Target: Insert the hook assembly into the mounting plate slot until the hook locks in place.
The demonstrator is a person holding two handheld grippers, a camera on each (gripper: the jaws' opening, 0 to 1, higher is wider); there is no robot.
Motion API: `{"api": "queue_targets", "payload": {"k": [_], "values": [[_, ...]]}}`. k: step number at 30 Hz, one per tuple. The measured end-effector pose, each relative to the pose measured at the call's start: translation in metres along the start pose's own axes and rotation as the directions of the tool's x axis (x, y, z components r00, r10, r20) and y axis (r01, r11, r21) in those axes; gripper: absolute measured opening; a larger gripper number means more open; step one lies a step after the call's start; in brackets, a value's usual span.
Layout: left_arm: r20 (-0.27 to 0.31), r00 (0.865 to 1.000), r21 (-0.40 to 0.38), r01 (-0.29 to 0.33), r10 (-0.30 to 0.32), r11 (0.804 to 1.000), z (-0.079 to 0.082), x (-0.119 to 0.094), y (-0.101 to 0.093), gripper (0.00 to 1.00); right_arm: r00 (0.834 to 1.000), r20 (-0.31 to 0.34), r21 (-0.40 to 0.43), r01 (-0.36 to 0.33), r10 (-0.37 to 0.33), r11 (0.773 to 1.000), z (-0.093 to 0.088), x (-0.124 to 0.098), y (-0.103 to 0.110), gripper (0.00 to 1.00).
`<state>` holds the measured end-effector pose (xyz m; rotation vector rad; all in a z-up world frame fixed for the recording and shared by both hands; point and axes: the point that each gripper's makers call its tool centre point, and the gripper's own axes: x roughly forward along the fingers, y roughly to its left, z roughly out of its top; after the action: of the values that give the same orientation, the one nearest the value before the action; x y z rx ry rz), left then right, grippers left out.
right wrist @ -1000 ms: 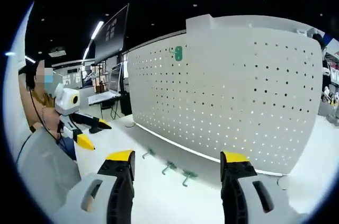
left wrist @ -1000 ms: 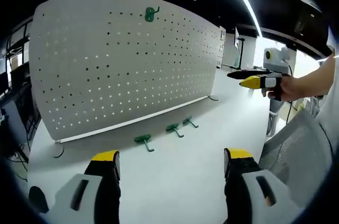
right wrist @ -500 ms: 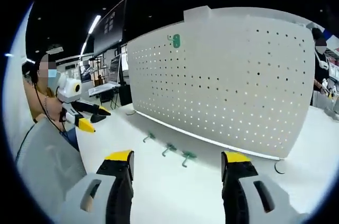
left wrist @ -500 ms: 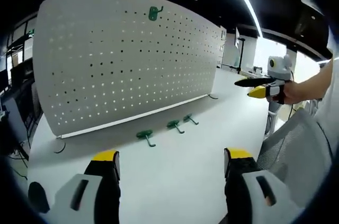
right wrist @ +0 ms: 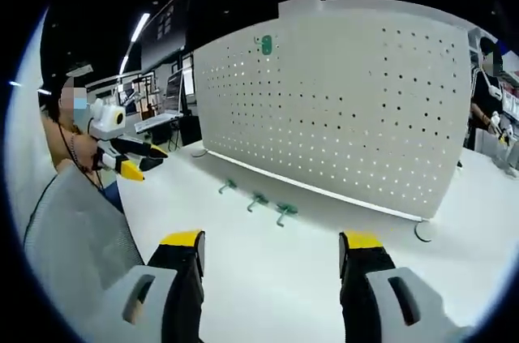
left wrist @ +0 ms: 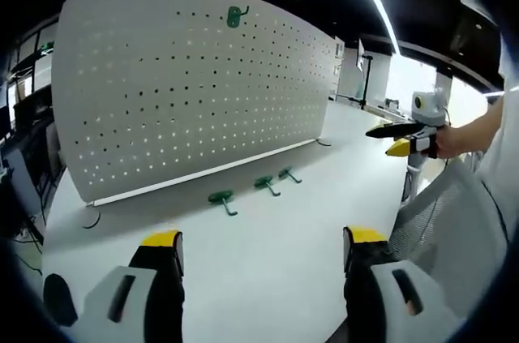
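So far one green hook (left wrist: 235, 16) hangs high on the white pegboard (left wrist: 195, 92); three loose hooks (left wrist: 220, 198) lie on the table (left wrist: 268, 262) ahead of the jaws, awaiting insertion. Left gripper (left wrist: 263, 239) and right gripper (right wrist: 272, 239) both spread wide, empty.

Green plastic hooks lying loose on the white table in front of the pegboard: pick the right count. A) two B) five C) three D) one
C: three green plastic hooks lie in a row on the white table before the white perforated pegboard, apart from one another; a fourth green hook is already hung near the board's top.
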<state>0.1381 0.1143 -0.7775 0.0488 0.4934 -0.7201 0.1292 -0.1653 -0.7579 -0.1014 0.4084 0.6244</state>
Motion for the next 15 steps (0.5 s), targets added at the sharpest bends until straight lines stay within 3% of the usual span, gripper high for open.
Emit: {"api": "queue_targets", "payload": {"k": [15], "values": [[-0.020,1.000,-0.010,-0.007,0.007,1.000,-0.011,-0.010,0.004,0.83,0.999,-0.041,0.011,0.013,-0.012,1.000,-0.019,-0.011,0.000,0.65]]}}
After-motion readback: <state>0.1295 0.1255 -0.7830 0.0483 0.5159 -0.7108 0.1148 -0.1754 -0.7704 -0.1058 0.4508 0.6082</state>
